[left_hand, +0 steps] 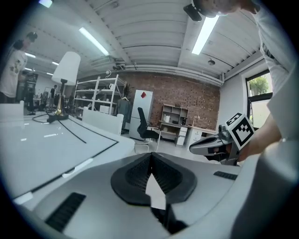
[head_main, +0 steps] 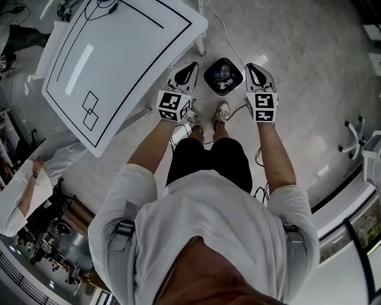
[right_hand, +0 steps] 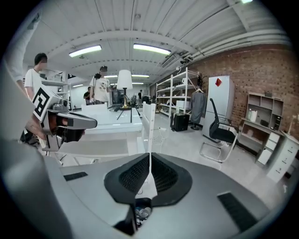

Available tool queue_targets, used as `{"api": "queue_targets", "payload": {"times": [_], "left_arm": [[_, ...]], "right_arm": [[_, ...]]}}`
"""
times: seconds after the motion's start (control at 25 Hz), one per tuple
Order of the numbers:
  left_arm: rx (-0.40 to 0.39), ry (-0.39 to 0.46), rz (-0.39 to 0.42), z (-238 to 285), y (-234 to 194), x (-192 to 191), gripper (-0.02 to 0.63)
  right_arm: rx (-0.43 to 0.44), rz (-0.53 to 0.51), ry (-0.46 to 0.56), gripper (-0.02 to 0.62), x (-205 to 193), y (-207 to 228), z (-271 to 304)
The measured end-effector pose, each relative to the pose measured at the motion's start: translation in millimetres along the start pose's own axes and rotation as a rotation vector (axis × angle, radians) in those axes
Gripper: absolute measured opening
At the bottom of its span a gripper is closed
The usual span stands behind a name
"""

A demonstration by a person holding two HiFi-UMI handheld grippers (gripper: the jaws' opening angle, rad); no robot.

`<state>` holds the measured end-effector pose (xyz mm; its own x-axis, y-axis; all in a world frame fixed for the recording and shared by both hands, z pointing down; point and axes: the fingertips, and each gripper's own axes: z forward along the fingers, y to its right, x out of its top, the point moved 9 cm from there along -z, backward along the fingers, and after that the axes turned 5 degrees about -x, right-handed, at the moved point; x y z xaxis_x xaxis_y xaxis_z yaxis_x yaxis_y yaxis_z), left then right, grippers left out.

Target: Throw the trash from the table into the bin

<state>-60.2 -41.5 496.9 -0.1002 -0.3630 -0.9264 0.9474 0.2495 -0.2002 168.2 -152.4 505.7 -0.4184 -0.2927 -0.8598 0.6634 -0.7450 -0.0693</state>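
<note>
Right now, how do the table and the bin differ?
The table is white, broad and flat; the bin is black and much smaller. The table bears black lines on its top; the bin holds trash. Both stand on the pale floor.

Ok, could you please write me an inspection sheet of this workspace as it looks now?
Surface: white table with black lines; no trash seen on its visible part.
Job's things: black bin on the floor, trash inside.
Clutter: nothing seen.
Grippers: left gripper and right gripper both shut, empty, one at each side of the bin.
Cables: white cable on the floor beyond the bin; dark cables at the table's far edge.
Surroundings: another person at the left; chair base at the right; brick wall.
</note>
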Motion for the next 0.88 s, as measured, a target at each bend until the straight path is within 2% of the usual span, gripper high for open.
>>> {"api": "queue_targets", "payload": {"times": [0.48,0.88], "left_arm": [[0.085,0.179,0.069,-74,-8,107,0.011],[0.121,0.282,0.105,-123,-11,151,0.009]], "right_arm": [[0.007,0.001,0.251,0.003,132,-4,-70],[0.071,0.005,0.380,0.003,191,-29,-98]]}}
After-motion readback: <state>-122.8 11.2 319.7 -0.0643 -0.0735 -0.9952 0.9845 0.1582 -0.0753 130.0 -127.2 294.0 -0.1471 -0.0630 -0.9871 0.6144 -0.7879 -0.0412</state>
